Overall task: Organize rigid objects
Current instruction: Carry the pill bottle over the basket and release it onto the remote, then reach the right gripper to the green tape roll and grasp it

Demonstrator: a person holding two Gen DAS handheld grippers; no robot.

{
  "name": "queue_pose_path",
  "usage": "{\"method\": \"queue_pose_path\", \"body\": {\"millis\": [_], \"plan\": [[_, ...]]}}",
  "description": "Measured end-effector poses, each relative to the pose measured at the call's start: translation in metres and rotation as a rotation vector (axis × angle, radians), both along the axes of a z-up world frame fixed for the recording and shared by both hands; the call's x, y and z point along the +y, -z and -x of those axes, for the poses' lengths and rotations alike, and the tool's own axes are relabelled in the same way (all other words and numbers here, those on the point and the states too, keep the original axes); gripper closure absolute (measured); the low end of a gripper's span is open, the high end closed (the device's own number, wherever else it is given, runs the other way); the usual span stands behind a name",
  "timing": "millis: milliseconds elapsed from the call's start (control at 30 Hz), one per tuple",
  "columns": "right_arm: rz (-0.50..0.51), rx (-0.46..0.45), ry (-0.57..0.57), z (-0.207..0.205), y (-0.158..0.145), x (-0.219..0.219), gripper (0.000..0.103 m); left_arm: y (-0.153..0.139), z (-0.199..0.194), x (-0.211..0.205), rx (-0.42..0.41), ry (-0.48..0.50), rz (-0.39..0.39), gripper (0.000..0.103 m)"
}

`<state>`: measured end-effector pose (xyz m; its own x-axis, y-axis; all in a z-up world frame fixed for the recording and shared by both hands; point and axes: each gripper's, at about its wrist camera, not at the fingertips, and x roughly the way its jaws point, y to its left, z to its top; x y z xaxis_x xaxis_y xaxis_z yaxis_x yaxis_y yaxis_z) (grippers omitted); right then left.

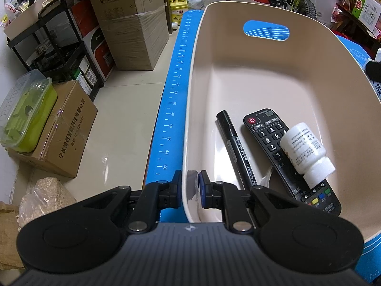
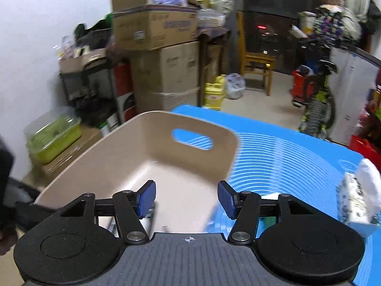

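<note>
The left hand-held gripper (image 1: pixel 189 186) pinches the near left wall of the beige bin (image 1: pixel 238 76), one finger outside the rim and one inside. The bin sits on a blue mat (image 1: pixel 175 95) that covers the table, close to the mat's ruled left edge. Inside the bin, near its front, lie a black marker (image 1: pixel 234 147), a black remote (image 1: pixel 285 157) just to its right, and a white bottle (image 1: pixel 307 150) lying on its side on top of the remote, cap toward the camera. The right hand-held gripper (image 2: pixel 187 199) hovers above the bin's (image 2: pixel 133 147) near end with its fingers spread and nothing between them. In this blurred view a white tissue pack (image 2: pixel 360 195) rests on the mat (image 2: pixel 285 157) to the right, apart from the bin
</note>
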<state>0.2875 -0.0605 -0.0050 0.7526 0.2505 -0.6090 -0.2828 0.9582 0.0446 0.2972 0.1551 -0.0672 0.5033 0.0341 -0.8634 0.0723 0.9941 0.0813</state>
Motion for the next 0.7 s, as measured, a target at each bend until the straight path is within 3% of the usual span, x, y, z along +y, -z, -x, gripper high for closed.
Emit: {"method": "queue_pose_path", "body": {"millis": [333, 700], "plan": [[-0.002, -0.043, 0.134, -0.019, 0.025, -0.064, 0.036, 0.0, 0.0, 0.0, 0.0, 0.0, -0.002, 0.085], [0.016, 0.001, 0.23, -0.045, 0.075, -0.09, 0.036, 0.0, 0.001, 0.0, 0.0, 0.001, -0.002, 0.085]]}}
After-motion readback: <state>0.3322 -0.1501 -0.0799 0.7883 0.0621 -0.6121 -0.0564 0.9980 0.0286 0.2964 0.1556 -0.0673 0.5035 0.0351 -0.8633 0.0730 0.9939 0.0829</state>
